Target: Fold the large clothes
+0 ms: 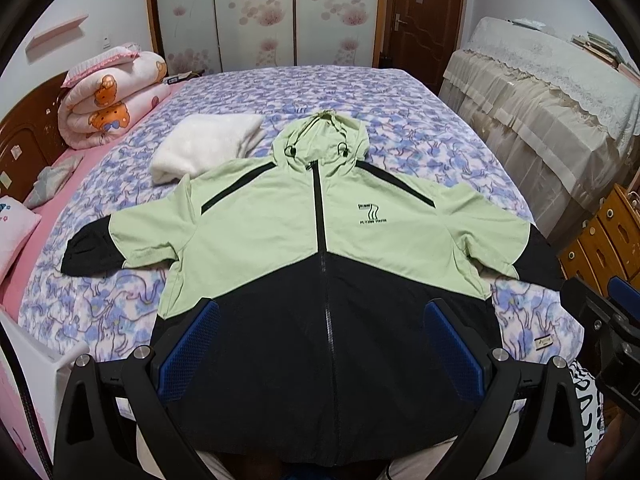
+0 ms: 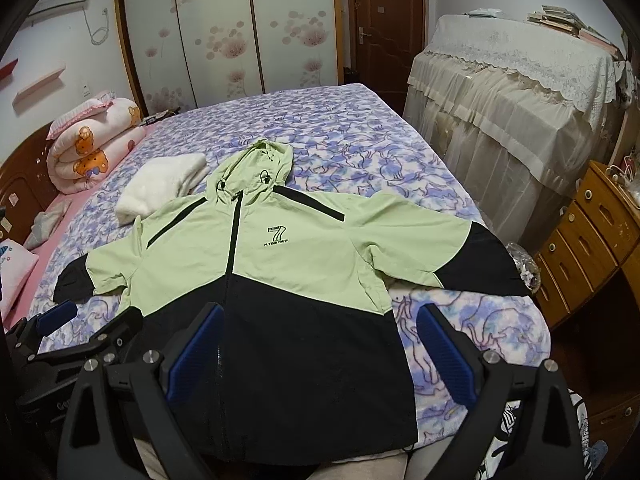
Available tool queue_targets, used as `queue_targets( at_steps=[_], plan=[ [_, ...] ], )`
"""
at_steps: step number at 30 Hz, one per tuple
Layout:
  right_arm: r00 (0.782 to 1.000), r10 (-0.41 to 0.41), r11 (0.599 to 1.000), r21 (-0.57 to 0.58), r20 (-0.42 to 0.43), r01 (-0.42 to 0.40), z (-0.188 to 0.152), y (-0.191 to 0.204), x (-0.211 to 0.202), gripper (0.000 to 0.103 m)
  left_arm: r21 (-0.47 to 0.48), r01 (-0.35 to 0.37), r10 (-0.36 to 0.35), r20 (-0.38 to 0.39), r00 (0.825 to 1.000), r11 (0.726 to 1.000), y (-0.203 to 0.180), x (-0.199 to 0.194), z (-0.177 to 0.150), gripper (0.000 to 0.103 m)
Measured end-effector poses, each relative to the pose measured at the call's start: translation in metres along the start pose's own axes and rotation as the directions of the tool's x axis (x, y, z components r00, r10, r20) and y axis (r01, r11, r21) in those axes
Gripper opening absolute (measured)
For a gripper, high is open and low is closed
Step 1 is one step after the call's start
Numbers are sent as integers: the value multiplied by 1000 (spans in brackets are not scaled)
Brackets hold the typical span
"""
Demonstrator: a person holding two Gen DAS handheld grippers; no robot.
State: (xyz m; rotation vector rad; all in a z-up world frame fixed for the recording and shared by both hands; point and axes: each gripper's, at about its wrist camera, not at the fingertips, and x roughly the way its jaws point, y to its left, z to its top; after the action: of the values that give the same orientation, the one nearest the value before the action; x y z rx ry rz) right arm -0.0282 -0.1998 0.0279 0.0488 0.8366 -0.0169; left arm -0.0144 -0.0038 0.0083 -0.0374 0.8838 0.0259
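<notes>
One jacket [image 1: 320,248] lies spread flat on the floral-blanketed bed [image 1: 360,92].

bedrm | floral bed [image 1: 248,92] | sliding wardrobe [image 1: 256,12] | brown door [image 2: 386,20] | wood drawers [image 2: 592,236]

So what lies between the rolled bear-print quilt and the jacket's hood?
A folded white blanket lies on the bedspread between the quilt and the hood; both wrist views show it.

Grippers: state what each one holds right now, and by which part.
Nothing is held. The left gripper and right gripper both stand open above the jacket, which lies flat on the bed.
</notes>
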Motion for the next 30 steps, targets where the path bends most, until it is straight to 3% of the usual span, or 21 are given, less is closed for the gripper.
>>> queue_targets(
  at_steps=[11,16,23,30],
  plan=[
    [999,37,999,-13,23,-37,13,-9,0,91,4,24,-24,24,999,1000,-8,5,18,101],
    [1000,19,1000,20,14,-19,20,-30,11,91,6,52,-53,83,995,999,-16,13,37,101],
    [998,-64,993,101,19,62,31,-78,35,91,46,140,-146,190,971,989,-41,37,65,101],
    [987,-159,968,196,4,155,37,-149,78,91,89,153,-165,146,975,984,-87,95,87,101]
  ],
)
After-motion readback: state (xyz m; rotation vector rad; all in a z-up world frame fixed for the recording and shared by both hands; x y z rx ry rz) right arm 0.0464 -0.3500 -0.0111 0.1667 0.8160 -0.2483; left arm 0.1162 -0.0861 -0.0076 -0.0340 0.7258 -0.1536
